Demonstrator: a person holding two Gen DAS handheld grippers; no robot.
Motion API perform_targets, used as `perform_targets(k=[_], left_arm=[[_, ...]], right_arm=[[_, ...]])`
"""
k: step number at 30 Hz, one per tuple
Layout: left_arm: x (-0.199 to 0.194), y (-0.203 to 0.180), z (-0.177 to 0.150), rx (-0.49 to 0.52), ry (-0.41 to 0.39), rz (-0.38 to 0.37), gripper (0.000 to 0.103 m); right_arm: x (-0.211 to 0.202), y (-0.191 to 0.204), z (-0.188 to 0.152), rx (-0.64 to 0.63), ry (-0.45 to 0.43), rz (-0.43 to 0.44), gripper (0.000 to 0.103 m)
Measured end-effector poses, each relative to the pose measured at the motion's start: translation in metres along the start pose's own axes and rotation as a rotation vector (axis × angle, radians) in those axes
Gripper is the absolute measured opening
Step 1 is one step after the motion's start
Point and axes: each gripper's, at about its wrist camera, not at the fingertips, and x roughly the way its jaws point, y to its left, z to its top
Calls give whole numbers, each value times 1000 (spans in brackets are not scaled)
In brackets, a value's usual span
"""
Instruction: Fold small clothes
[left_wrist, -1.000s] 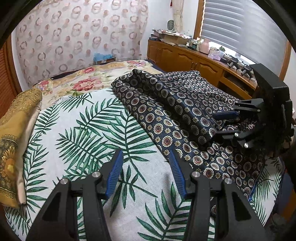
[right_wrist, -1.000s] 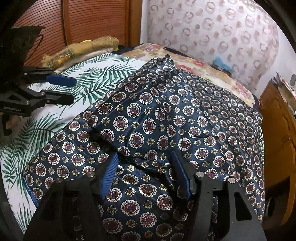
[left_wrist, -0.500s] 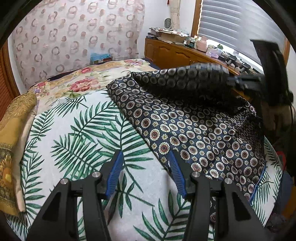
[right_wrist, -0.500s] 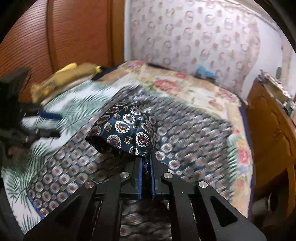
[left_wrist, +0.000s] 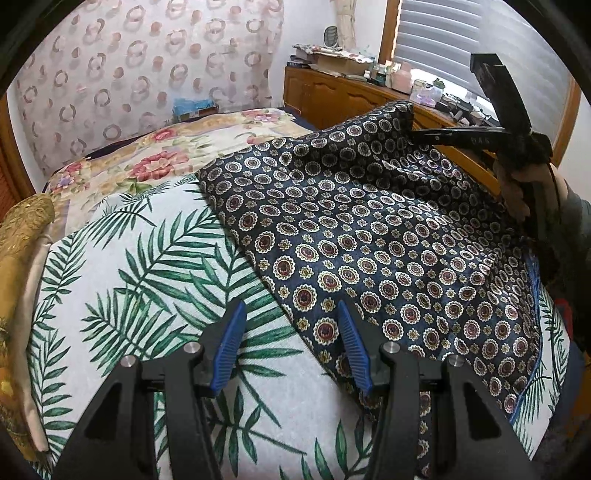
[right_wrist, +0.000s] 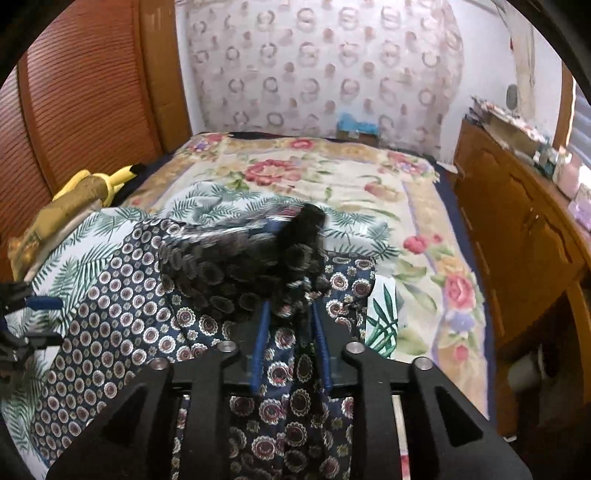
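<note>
Above bed, right hand-held gripper (right_wrist: 290, 314) pinching garment (left_wrist: 369, 236)

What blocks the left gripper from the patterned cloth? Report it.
Nothing visible. The left gripper hangs open over the palm-leaf sheet, with the patterned cloth edge lying right at its right finger. The right gripper holds a far fold up.

A bed (left_wrist: 110, 280) fills the room, covered by a palm-leaf sheet (left_wrist: 155, 258) over a floral bedspread (right_wrist: 295, 173). Ring-patterned wallpaper (left_wrist: 147, 66) lines the far wall. A cluttered wooden cabinet (right_wrist: 517, 206) runs beneath a bright window with blinds (left_wrist: 461, 40). A slatted wooden door (right_wrist: 77, 96) stands opposite.
</note>
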Motion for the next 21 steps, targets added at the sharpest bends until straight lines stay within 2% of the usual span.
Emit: perform_targets(k=[10, 15, 17, 18, 21], left_arm=[[11, -2, 1, 8, 27, -3, 50], [13, -3, -1, 16, 27, 3, 50], [13, -4, -1, 18, 24, 5, 50], [13, -4, -1, 19, 21, 6, 51], [14, -9, -2, 38, 17, 20, 54]], right_arm=[[18, -8, 3, -15, 40, 7, 31], [24, -9, 6, -24, 44, -27, 31], [24, -12, 8, -28, 36, -47, 35], [24, -12, 9, -28, 33, -54, 42], [30, -13, 12, -24, 40, -43, 43]])
